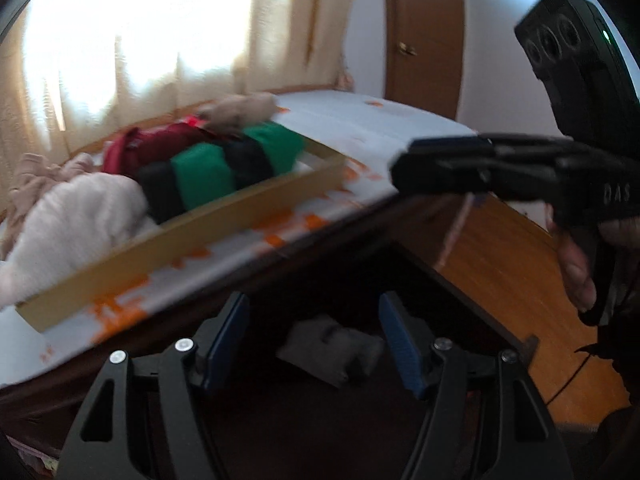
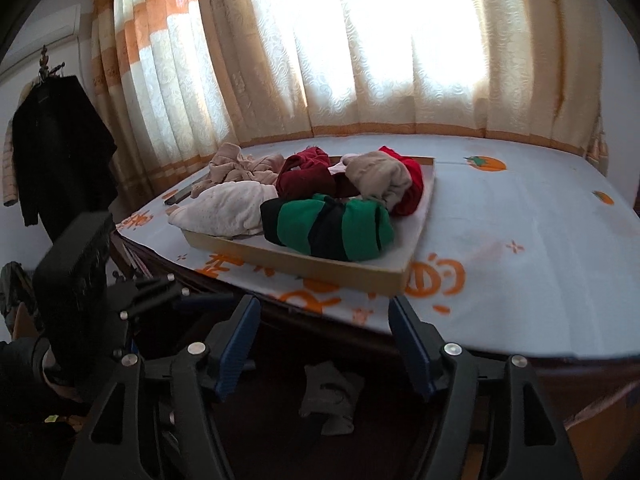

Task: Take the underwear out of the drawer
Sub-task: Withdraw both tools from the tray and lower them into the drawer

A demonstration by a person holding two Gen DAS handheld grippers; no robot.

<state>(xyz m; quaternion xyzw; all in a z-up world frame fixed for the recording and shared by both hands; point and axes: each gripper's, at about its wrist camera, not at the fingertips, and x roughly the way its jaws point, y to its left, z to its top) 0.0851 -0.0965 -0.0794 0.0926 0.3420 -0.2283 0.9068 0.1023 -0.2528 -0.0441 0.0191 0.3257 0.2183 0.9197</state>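
Observation:
A crumpled grey piece of underwear (image 1: 332,350) (image 2: 330,396) lies in the dark open drawer (image 1: 520,350) below the table edge. My left gripper (image 1: 312,308) hangs above it, jaws open and empty, the garment showing in the gap. My right gripper (image 2: 324,308) is likewise open and empty over the same garment. In the left wrist view the right gripper (image 1: 408,164) reaches in from the right, a hand on its grip. The left gripper (image 2: 200,300) shows at the lower left of the right wrist view.
On the table's white and orange cloth (image 2: 520,216) stands a shallow tray (image 2: 304,264) piled with clothes, among them a green and black striped roll (image 2: 328,228) (image 1: 224,168). Curtains (image 2: 360,60) hang behind. A black coat (image 2: 56,152) hangs at left. Wooden floor (image 1: 500,260) lies at right.

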